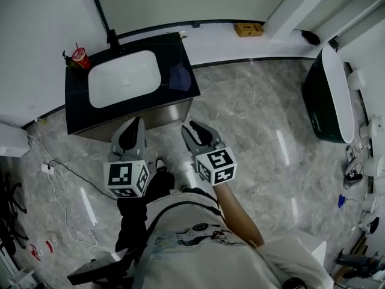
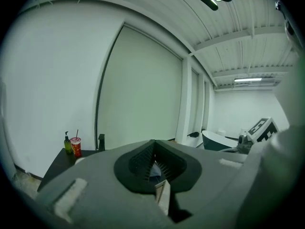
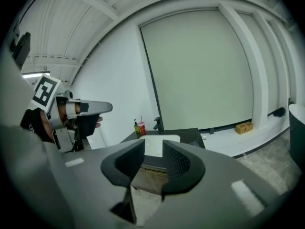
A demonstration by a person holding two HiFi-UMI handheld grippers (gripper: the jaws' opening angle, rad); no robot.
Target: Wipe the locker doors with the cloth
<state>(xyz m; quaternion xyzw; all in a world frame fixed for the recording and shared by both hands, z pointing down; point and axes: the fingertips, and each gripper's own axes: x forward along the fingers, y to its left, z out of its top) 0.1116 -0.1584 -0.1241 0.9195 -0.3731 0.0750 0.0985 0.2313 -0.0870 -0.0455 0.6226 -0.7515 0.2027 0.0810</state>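
Head view shows left tongs (image 1: 133, 126) pressed together, right tongs (image 1: 194, 129) spread and empty, both near the bench (image 1: 78, 108) bearing a cloth (image 1: 179, 77)

no word or number can be read. only square black-and-white marker patterns are seen, on the left gripper (image 1: 132, 125) and the right gripper (image 1: 194, 131); the print on the red cup (image 1: 79, 57), far left, is too small.

Lower centre of frame: left gripper (image 1: 132, 128), jaws closed together. Right gripper (image 1: 196, 132) beside it, jaws parted, nothing between.
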